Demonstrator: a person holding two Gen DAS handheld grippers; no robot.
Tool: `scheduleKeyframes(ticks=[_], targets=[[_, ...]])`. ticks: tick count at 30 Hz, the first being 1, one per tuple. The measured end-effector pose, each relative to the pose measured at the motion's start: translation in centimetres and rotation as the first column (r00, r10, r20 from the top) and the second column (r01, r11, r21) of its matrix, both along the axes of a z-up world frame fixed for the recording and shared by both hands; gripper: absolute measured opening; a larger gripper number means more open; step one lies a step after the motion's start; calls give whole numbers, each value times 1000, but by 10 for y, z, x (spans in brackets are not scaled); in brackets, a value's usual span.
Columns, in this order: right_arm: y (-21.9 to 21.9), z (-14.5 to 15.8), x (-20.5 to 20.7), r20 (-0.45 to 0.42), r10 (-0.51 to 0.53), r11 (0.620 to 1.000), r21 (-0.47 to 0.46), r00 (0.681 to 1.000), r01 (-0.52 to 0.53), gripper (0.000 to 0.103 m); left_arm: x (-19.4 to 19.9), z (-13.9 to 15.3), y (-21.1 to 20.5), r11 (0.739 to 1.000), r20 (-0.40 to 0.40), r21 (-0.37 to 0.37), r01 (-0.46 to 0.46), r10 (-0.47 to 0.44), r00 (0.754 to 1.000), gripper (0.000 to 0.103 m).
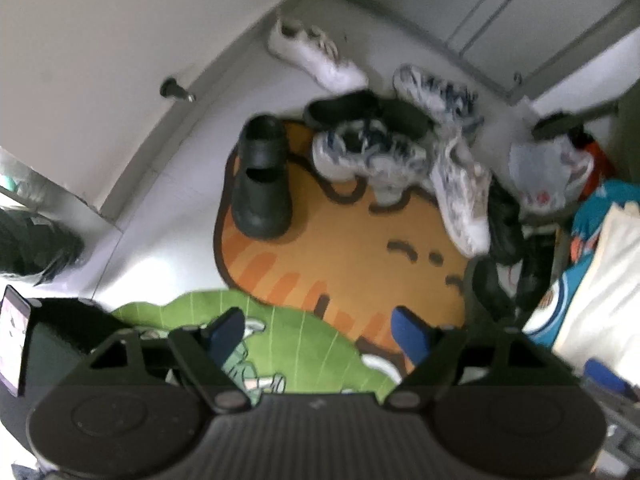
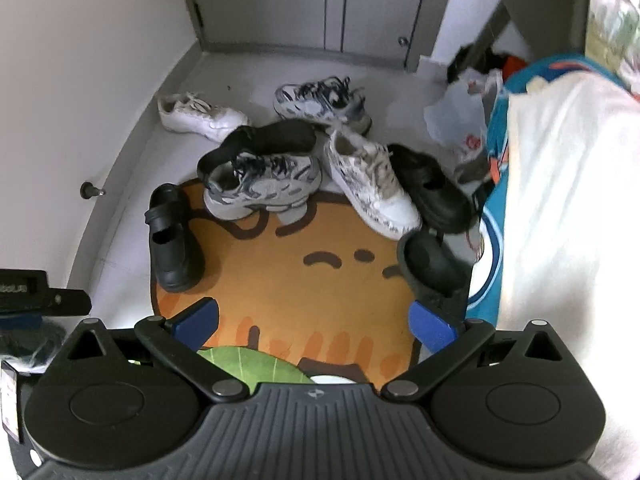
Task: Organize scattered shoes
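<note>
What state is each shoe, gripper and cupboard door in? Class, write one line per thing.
left gripper: open, holding nothing.
right gripper: open, holding nothing.
black strap shoe: upright on the orange mat, apart from the pile.
grey-and-navy trainer: upright, resting against the pile.
white trainer: upright on the floor, alone.
splatter-print trainer: upright, against a black shoe.
cupboard doors: shut.

We see an orange mat (image 2: 288,296) with brown cartoon marks, a green leaf-veined mat (image 1: 280,336), black strap shoes (image 2: 172,240), one plain white sneaker (image 2: 200,118), grey-navy trainers (image 2: 264,184), and blue tool pads (image 2: 198,318).
</note>
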State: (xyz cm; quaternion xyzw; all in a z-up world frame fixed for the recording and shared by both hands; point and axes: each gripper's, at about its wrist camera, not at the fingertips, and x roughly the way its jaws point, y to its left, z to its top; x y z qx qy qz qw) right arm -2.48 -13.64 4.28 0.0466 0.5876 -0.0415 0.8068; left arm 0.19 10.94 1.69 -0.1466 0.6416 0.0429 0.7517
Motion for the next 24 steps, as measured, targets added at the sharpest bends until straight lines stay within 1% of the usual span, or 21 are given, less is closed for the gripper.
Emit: scheduleKeyframes(ticks=[3, 6, 8, 10, 14, 16, 20, 22, 24], targets=[[-3, 3, 5, -9, 4, 1000, 9, 1000, -4, 103, 3, -5, 0, 997, -43, 2, -77, 77, 996, 86], [-7, 3, 12, 0, 17, 1000, 8, 1000, -17, 103, 1, -1, 7, 992, -23, 10, -124, 124, 992, 88], [-9, 2, 17, 5, 25, 1000, 8, 1000, -25, 103, 6, 1, 5, 992, -11, 13, -122, 122, 992, 89], [-11, 2, 21, 10, 33, 999, 7, 999, -33, 103, 11, 2, 2, 993, 0, 15, -118, 118, 993, 92], [-15, -1, 29, 21, 47, 999, 5, 999, -47, 103, 17, -6, 1, 993, -7, 21, -119, 119, 993, 92], [-15, -6, 29, 24, 49, 999, 5, 999, -49, 103, 15, -12, -2, 994, 0, 8, -107, 107, 994, 92], [-13, -17, 30, 30, 53, 999, 3, 998, -53, 103, 14, -17, 0, 997, -12, -12, -72, 72, 997, 92], [-10, -25, 30, 31, 63, 998, 13, 998, -64, 103, 9, -17, 5, 997, 21, -2, -82, 82, 996, 97], [-1, -38, 31, 28, 74, 997, 35, 997, -75, 103, 8, -27, 11, 994, 28, -18, -109, 109, 994, 97]])
